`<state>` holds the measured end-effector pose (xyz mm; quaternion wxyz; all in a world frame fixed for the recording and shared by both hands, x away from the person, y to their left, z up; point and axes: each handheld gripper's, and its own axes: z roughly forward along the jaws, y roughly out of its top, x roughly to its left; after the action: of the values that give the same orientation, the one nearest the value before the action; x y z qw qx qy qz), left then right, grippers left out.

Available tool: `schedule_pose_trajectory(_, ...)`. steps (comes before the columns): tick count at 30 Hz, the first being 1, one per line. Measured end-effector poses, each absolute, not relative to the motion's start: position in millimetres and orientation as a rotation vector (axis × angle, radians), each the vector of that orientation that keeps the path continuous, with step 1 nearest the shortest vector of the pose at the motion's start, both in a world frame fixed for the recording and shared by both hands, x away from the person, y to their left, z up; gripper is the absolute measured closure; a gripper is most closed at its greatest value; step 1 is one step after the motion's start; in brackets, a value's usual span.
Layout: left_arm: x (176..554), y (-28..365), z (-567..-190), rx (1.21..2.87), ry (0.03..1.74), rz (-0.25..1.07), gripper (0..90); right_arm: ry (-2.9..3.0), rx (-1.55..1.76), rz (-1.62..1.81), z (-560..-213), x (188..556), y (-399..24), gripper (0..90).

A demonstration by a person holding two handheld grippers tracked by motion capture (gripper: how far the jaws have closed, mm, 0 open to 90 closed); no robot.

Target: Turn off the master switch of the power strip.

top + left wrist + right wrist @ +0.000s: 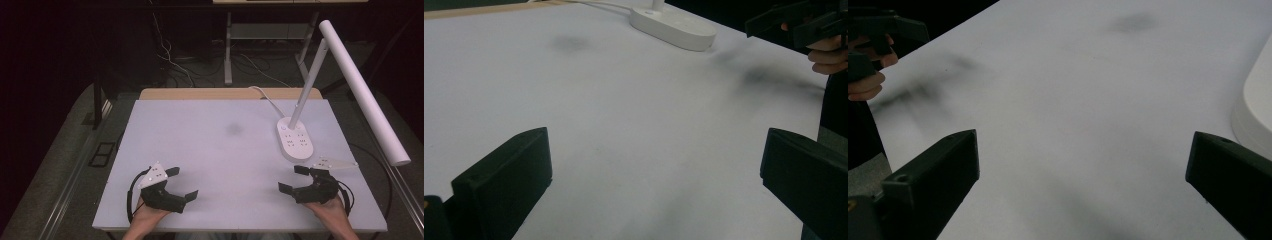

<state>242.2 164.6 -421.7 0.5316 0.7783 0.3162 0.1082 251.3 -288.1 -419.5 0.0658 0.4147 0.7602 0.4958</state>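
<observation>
Near the right gripper (295, 179), spread wide like the left gripper (182, 183), the lamp base (295, 141) looks rigid, smooth and bottom-heavy, best gripped across its narrow sides.

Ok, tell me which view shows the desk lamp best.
The high view: it shows the whole desk lamp, with base, slanted stem, long white head and cord. The left gripper view catches just its base far across the table. The right gripper view has a sliver of the base at its edge.

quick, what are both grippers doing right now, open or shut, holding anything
left gripper: open, jaws wide apart, nothing between them, low over the white table.
right gripper: open, jaws wide apart, nothing held, near the lamp base.
</observation>
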Motion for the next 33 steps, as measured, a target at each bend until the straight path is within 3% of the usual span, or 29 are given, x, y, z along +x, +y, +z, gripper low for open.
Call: schedule_pose_trajectory(33,251.5,173.4,-427.4,1.860,0.797,0.244,0.0,2.323,1.260,1.468,-410.6,253.2,-286.7,0.0)
